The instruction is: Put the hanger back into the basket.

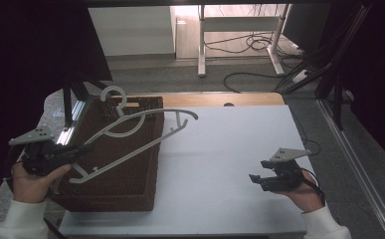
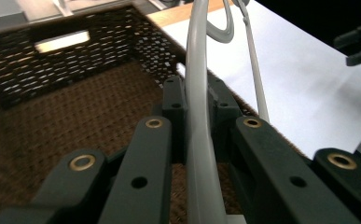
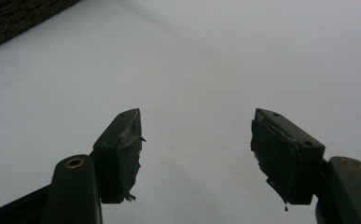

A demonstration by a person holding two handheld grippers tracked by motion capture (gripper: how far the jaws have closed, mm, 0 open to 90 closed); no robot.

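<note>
A white plastic clothes hanger is held slanted over a dark brown woven basket at the table's left. My left gripper is shut on the hanger's lower end, above the basket's left side. In the left gripper view the hanger's pale bar runs up between the closed jaws, with the basket's inside below. My right gripper hovers open low over the white table top at the right. Its two black pads stand wide apart with nothing between them.
The basket's corner lies far off in the right gripper view. A wooden strip borders the table's far edge. Beyond it are desk legs, floor cables and dark stands at the right.
</note>
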